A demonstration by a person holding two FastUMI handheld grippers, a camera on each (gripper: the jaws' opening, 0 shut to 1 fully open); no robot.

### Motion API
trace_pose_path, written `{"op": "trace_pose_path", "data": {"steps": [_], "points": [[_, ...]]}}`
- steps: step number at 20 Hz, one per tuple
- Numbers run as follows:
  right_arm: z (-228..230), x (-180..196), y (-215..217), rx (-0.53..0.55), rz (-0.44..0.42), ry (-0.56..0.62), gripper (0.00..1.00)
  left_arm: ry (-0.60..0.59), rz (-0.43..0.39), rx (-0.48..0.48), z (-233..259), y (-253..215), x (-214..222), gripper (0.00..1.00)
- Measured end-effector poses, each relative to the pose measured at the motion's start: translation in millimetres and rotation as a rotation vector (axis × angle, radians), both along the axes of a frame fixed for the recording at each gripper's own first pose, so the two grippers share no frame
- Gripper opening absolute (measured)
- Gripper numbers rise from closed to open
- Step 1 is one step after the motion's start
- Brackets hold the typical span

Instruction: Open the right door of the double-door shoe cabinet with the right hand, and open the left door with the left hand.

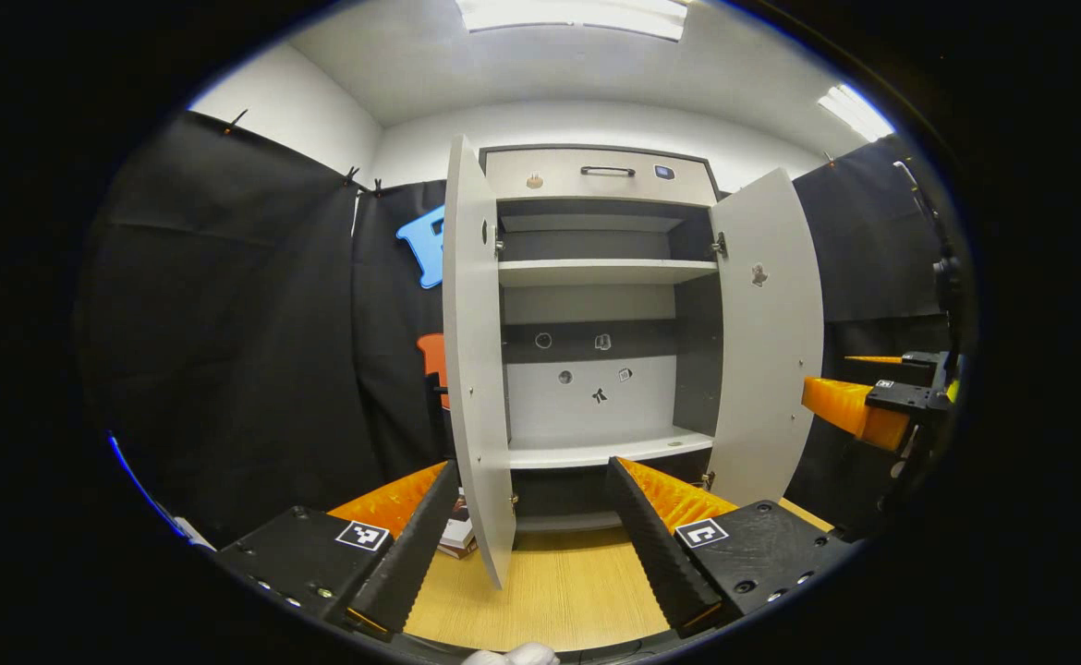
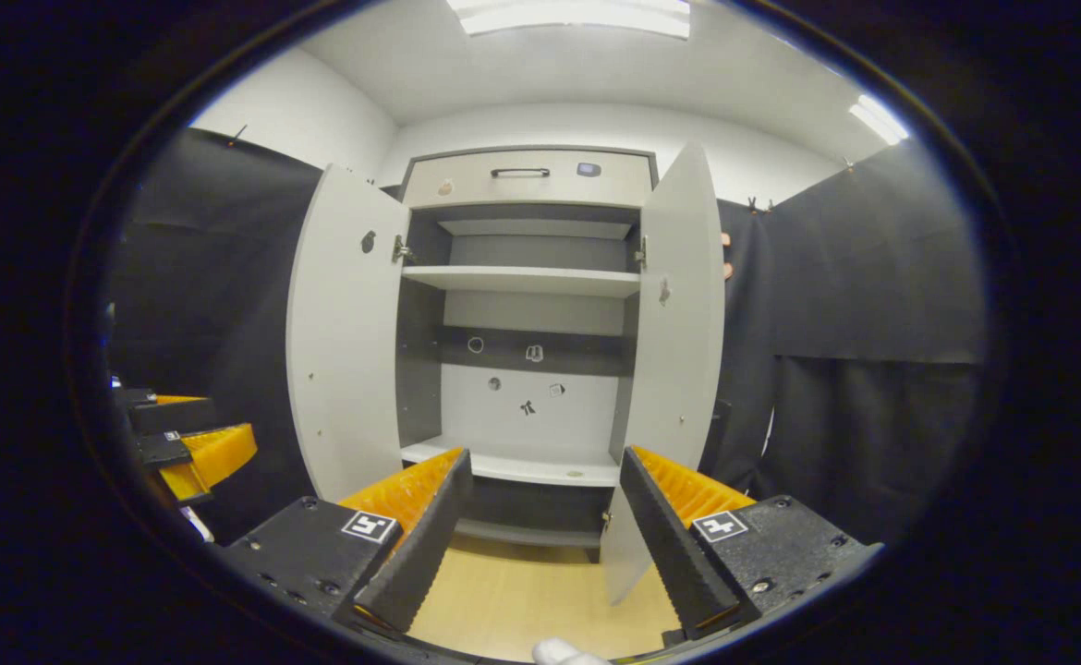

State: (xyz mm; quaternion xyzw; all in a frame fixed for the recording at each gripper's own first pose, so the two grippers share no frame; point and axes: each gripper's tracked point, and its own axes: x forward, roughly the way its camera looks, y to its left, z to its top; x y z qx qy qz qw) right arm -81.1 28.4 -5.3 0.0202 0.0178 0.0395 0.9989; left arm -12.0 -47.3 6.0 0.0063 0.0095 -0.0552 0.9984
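The grey shoe cabinet [image 1: 596, 277] stands ahead with both doors swung out. In the left gripper view its left door [image 1: 474, 369] is seen nearly edge-on, and the door's lower edge hangs between the spread fingers of my left gripper [image 1: 531, 545] without either finger pressing on it. The right door [image 1: 767, 342] stands wide, with my right gripper [image 1: 859, 406] beside its outer edge. In the right gripper view the right door [image 2: 679, 351] drops just inside the right finger of my right gripper [image 2: 540, 545], which is open. The left door [image 2: 346, 342] stands open, with the left gripper [image 2: 199, 453] beside it.
Inside are bare white shelves [image 1: 605, 271] and small stickers on the back panel. A drawer with a dark handle [image 1: 607, 171] tops the cabinet. A light wooden floor [image 1: 559, 591] lies in front. A small stack of books [image 1: 457, 536] sits by the left door's foot. Black cloth walls flank both sides.
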Motion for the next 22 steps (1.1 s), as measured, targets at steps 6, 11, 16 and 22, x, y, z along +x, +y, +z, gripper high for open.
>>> {"op": "trace_pose_path", "data": {"steps": [6, 11, 16, 22], "points": [[-1, -3, -2, -0.001, -0.014, 0.001, 0.99, -0.002, -0.002, -0.003, 4, 3, 4, 0.96], [0, -5, -5, -0.003, -0.026, -0.004, 1.00, -0.020, 0.009, -0.010, 7, 9, 4, 0.96], [0, -6, -11, -0.007, -0.042, -0.005, 0.99, -0.021, 0.014, -0.015, 6, 13, 5, 0.96], [-1, -5, -15, -0.006, -0.059, -0.005, 0.99, -0.030, 0.024, -0.008, 8, 18, 5, 0.96]]}}
